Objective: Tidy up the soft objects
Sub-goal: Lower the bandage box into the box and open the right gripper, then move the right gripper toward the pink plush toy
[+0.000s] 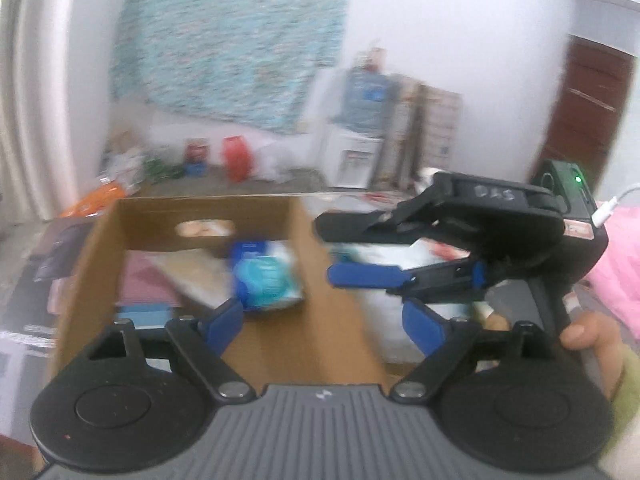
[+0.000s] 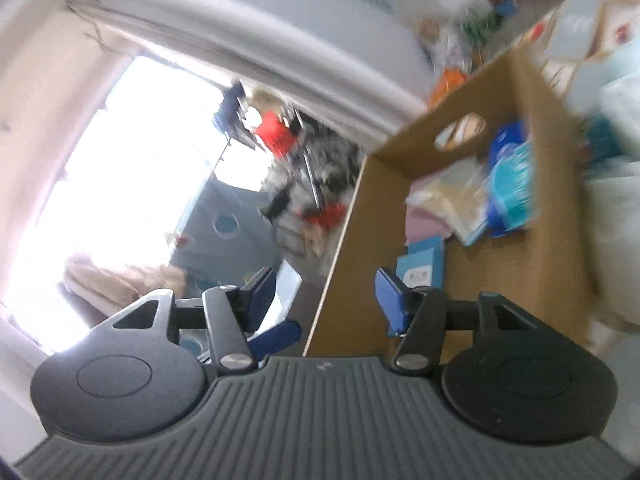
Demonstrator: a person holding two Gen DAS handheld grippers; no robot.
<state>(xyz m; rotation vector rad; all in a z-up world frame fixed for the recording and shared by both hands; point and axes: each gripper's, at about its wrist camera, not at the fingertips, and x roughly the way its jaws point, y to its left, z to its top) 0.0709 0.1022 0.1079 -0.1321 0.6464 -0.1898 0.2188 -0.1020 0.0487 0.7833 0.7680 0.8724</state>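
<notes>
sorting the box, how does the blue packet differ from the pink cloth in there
The blue packet is shiny and puffy, with blue, white and teal print; the pink cloth is plain, one colour, and lies flat. The packet sits in the middle of the cardboard box; the cloth lies against the left wall, partly under a pale cream bag. Both rest on the box floor, and neither set of tongs holds them.

White wall (image 1: 440, 20), bright window (image 2: 132, 152)

One cardboard box (image 1: 100, 236), two grippers (image 1: 324, 324).
</notes>
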